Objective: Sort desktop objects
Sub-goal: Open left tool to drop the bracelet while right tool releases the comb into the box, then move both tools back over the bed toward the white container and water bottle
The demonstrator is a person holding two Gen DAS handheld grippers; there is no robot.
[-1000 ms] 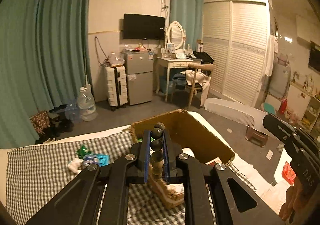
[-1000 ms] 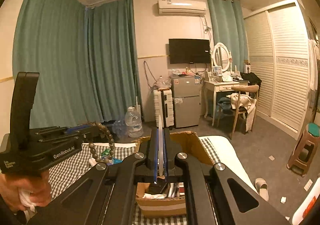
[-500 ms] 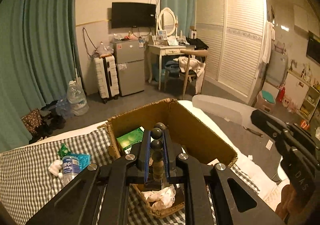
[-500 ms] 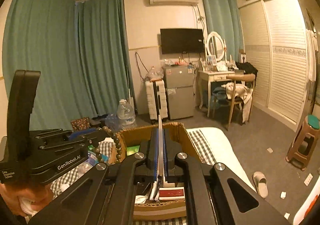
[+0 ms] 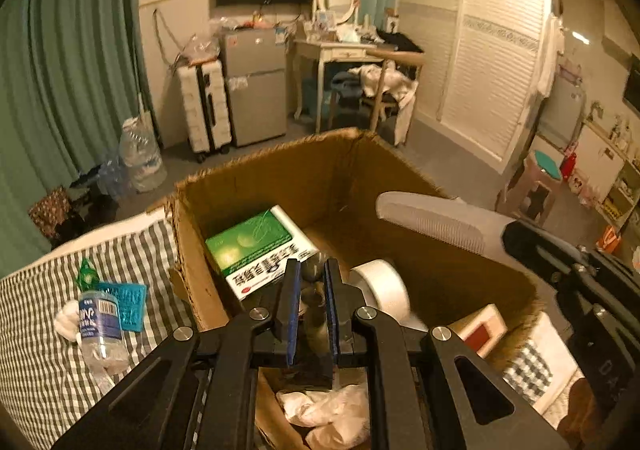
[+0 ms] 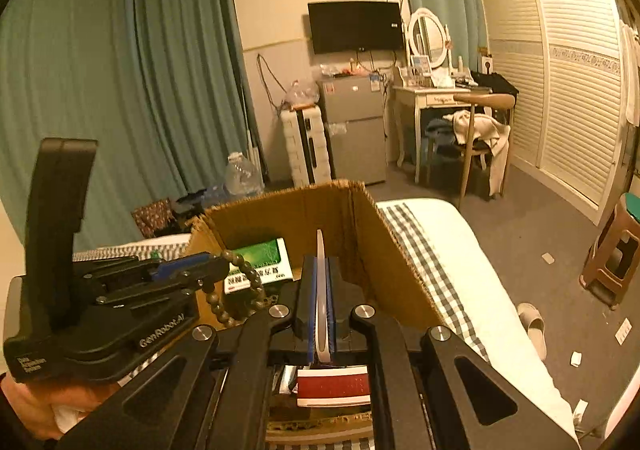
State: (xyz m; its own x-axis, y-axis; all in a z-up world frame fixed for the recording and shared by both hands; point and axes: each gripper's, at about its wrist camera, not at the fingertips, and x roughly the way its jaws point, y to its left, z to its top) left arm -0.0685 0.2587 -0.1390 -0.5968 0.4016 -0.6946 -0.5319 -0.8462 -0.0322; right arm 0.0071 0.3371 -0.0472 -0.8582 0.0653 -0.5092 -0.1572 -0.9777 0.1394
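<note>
An open cardboard box [image 5: 200, 282] stands on the checked cloth. My left gripper [image 5: 310, 270] hangs over its inside, shut on a string of dark beads [image 5: 310, 296]. In the right wrist view the bead bracelet [image 6: 240, 282] dangles in a loop from the left gripper [image 6: 218, 266], just above the box [image 6: 400, 274]. My right gripper [image 6: 320, 266] is shut on a white comb [image 6: 320, 290], seen edge-on over the box. In the left wrist view the comb [image 5: 432, 222] sticks out leftward from the right gripper [image 5: 512, 234] above the box's right wall.
Inside the box lie a green and white carton [image 5: 256, 246], a roll of white tape [image 5: 384, 290], a red and white box [image 5: 480, 330] and crumpled tissue [image 5: 328, 406]. Left of the box, a small water bottle [image 5: 98, 324] and a blue packet [image 5: 128, 304] rest on the cloth.
Both grippers have come down and forward, from above the table to just over the open box. The bracelet and the comb stay gripped and now hang lower, over the box's inside.
</note>
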